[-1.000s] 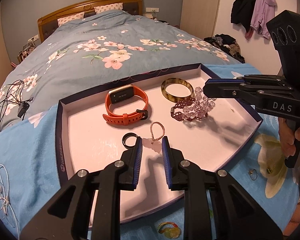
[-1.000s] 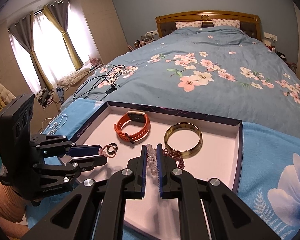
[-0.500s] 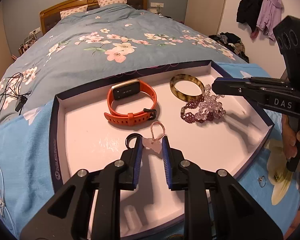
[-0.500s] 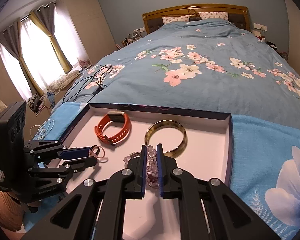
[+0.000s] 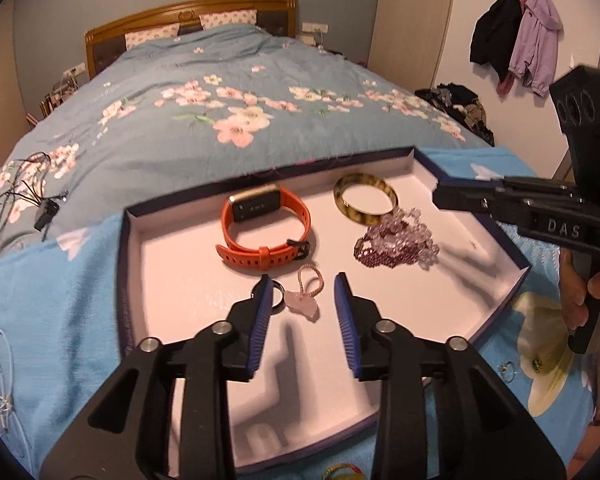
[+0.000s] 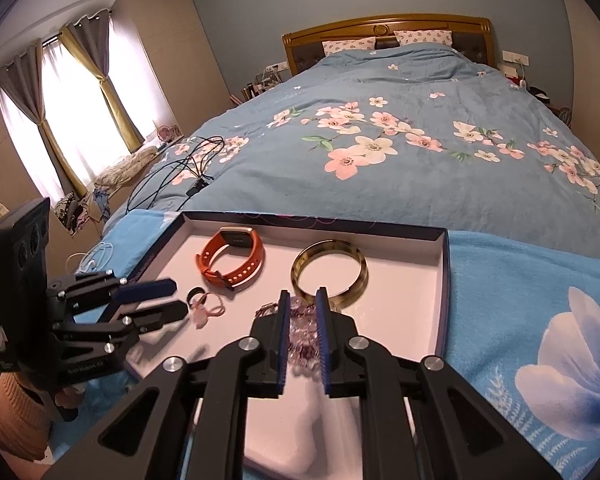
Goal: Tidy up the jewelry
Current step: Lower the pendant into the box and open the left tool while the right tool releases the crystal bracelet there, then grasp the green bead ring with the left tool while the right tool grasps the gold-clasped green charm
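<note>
The pink pendant (image 5: pixel 302 305) is being released in the tray (image 5: pixel 129 264) as the left gripper (image 5: pixel 302 310) is opening; the bead bracelet (image 6: pixel 302 330) is being let go between the right gripper's (image 6: pixel 302 336) parting jaws; withdrawal is probably needed next

Glossy mottled bangle (image 5: pixel 366 199), matt orange rubbery watch strap (image 5: pixel 266 256), faceted, seemingly glass beads (image 5: pixel 398 240), smooth white tray (image 5: pixel 172 280).

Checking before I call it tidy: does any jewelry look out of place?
Yes. A small ring and a green-and-yellow piece lie on the blue blanket, outside the tray holding the rest.
</note>
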A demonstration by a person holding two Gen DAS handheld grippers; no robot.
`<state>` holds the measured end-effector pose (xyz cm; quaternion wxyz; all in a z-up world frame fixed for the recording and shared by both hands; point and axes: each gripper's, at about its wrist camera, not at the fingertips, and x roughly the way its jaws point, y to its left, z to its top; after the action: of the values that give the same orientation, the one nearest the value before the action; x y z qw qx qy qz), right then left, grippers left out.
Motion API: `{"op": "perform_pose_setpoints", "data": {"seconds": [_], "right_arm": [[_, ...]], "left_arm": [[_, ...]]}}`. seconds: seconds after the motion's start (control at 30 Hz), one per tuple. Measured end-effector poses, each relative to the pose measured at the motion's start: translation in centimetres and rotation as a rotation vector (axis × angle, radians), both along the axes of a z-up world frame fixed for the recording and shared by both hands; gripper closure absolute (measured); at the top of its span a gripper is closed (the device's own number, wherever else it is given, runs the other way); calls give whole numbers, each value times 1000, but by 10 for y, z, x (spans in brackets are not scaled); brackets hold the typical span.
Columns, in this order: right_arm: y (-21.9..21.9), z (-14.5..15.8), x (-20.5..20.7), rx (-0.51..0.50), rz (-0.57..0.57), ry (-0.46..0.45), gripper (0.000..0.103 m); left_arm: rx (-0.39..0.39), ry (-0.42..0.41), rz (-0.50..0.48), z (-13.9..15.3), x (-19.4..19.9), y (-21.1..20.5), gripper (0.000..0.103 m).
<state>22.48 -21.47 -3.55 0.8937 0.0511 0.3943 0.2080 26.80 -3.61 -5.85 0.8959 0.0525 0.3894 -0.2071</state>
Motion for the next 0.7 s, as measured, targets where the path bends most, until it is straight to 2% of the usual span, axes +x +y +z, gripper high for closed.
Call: {"op": "perform_pose_setpoints", "data": {"seconds": [0.23,0.4,0.5,0.7], "right_arm": [[-6,18,-37,-21,23,-58,79],[-14,25,-72,-42,38,-84,77],[-19,23,-91,-61,35,-83,74],[-27,10,-123,-79,6,-65,73]], "left_arm": [[-12,-98,8,28,-34,14,61],[-24,-140,16,39,-68,30,57],[-25,-141,17,39,-85,40,55],[-26,-111,10,27,-114,49,55]]}}
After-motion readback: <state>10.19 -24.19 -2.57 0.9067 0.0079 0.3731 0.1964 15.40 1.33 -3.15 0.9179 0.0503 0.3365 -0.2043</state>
